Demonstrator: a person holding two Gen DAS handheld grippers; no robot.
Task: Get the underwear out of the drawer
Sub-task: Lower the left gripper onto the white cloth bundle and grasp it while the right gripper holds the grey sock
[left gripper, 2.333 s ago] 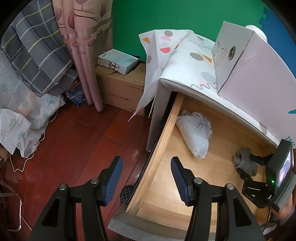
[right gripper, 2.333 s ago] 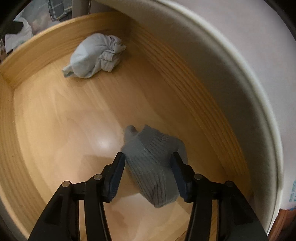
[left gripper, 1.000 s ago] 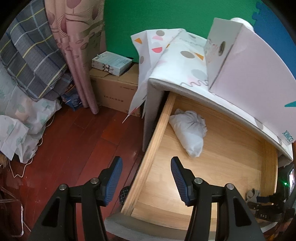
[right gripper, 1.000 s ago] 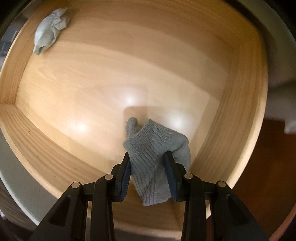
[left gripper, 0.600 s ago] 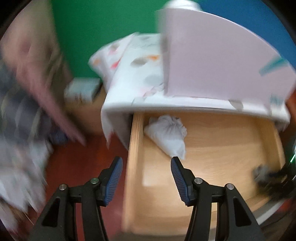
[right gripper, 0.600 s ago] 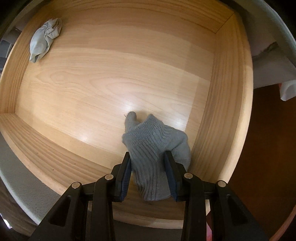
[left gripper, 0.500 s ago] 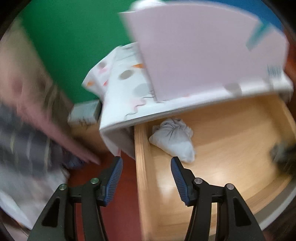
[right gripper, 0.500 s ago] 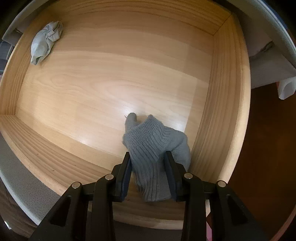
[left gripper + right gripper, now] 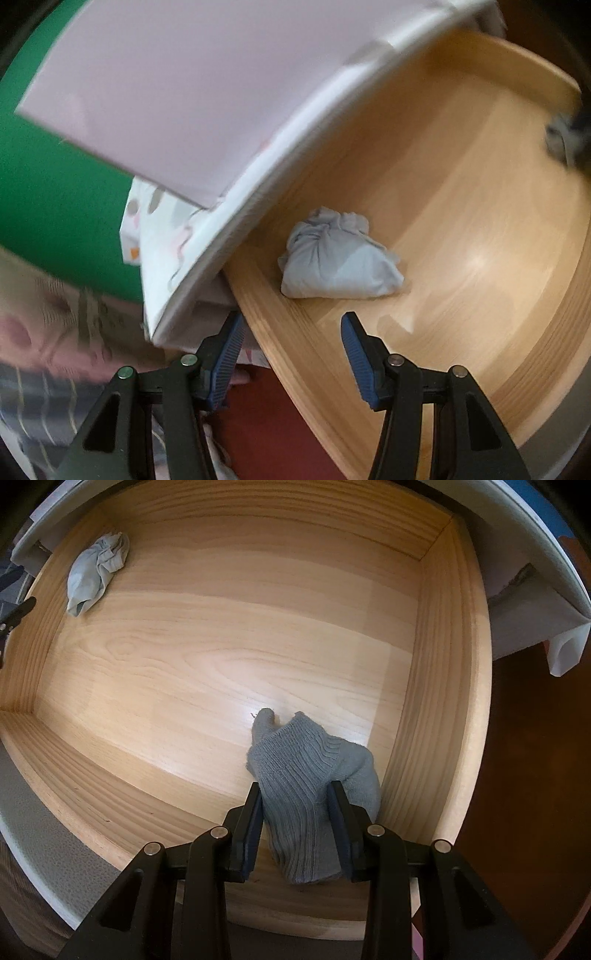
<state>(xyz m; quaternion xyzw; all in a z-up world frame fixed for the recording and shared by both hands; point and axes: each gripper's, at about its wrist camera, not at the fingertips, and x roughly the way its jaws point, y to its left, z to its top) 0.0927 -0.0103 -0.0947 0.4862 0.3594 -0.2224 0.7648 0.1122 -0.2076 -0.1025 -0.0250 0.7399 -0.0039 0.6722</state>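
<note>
Jaws: right gripper (image 9: 294, 823) clamped on grey knit garment (image 9: 310, 794); left gripper (image 9: 291, 354) wide, empty, white underwear bundle (image 9: 338, 264) just ahead, nearer left, long axis crosswise in drawer (image 9: 480, 332).

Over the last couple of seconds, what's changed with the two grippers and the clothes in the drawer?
The right gripper shut on the grey knitted piece and lifted it from the back of the drawer up near the front right corner. The left gripper swung from the drawer's left side toward the pale bundle, still open and empty. The bundle hasn't moved.
</note>
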